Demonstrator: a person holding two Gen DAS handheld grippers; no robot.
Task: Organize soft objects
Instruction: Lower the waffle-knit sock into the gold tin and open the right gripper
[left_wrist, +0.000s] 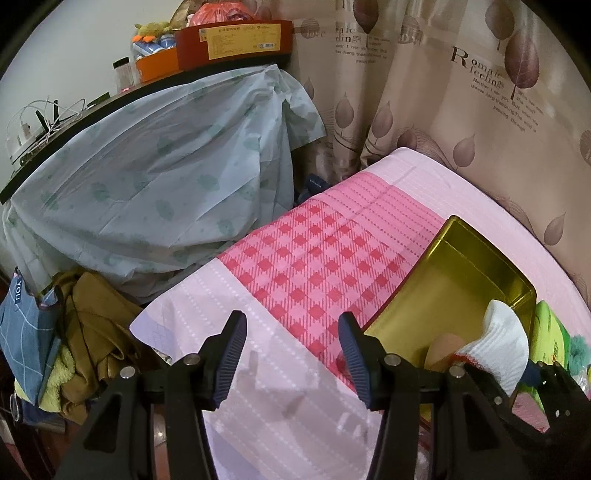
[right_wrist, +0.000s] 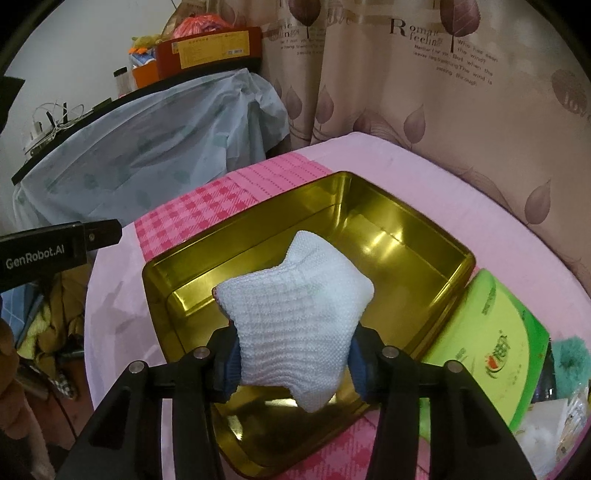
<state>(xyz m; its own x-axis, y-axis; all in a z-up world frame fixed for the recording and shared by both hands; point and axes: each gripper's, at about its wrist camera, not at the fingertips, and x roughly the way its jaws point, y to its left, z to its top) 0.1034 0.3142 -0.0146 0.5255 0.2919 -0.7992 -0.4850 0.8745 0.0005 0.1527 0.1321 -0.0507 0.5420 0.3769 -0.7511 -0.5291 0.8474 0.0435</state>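
We work over a table draped in a pink cloth (right_wrist: 424, 177), and we place everything against the gold tin (right_wrist: 391, 236) that sits open on it. Behind the tin hangs a leaf-printed curtain (right_wrist: 461, 122); off its far left side stands a piece of furniture under a pale blue cover (right_wrist: 147, 147). Just beside the tin's right wall lies a green packet (right_wrist: 487, 350), and past that a teal fluffy thing (right_wrist: 570, 356), only partly in view.

As far as we can judge, the sorting is barely begun: the tin's floor shows bare metal, with nothing resting in it yet, and the items to its right are not yet dealt with.

Our right gripper (right_wrist: 293, 363) holds a white knitted cloth bundle (right_wrist: 295, 314) above the tin's near half, the bundle hanging clear of the floor. The jaws are part-way apart, and both blue pads press into the bundle's sides, so it is clamped. Our left gripper (left_wrist: 291, 354) hovers over the checked cloth left of the tin, jaws wide apart, with nothing between them.
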